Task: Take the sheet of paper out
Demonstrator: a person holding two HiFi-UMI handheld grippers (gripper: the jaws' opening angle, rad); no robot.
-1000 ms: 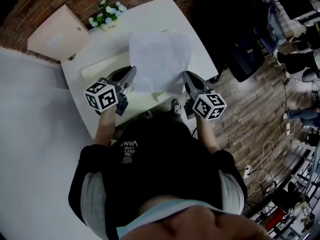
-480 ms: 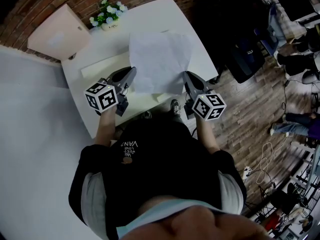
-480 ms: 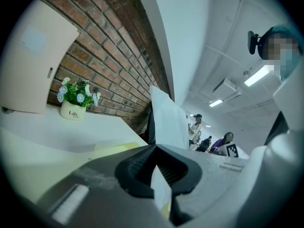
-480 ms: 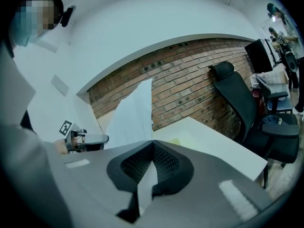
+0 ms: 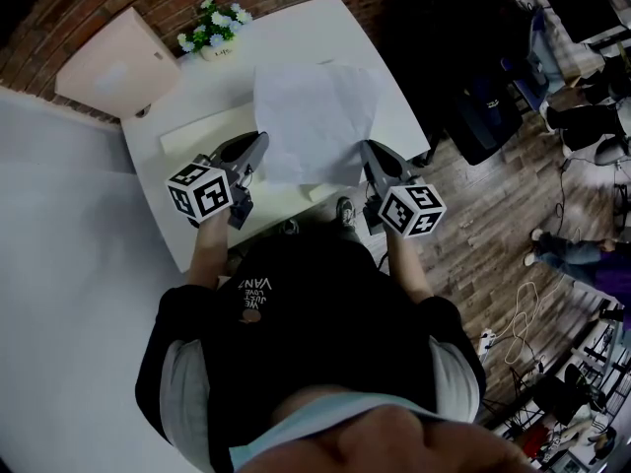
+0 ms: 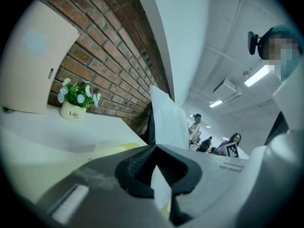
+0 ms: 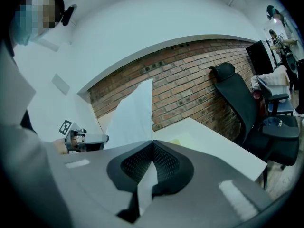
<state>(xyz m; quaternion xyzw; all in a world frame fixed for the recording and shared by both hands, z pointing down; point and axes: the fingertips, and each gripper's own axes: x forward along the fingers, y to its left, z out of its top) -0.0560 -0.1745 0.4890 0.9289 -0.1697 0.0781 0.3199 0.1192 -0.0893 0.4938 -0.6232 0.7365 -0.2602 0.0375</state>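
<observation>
- The left tool (image 5: pixel 262 141) and right tool (image 5: pixel 364 150) are staying where they were a second ago, and the sheet of paper (image 5: pixel 315 116) is remaining raised between them above the surface (image 5: pixel 296 37).
- Judgement: the sheet is appearing free, so the removal is nearing completion.
- Each tool is clamping shut on a near corner of the sheet.

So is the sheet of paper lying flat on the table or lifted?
Lifted: the sheet of paper stands spread above the table, near corners pinched in left gripper and right gripper.
</observation>
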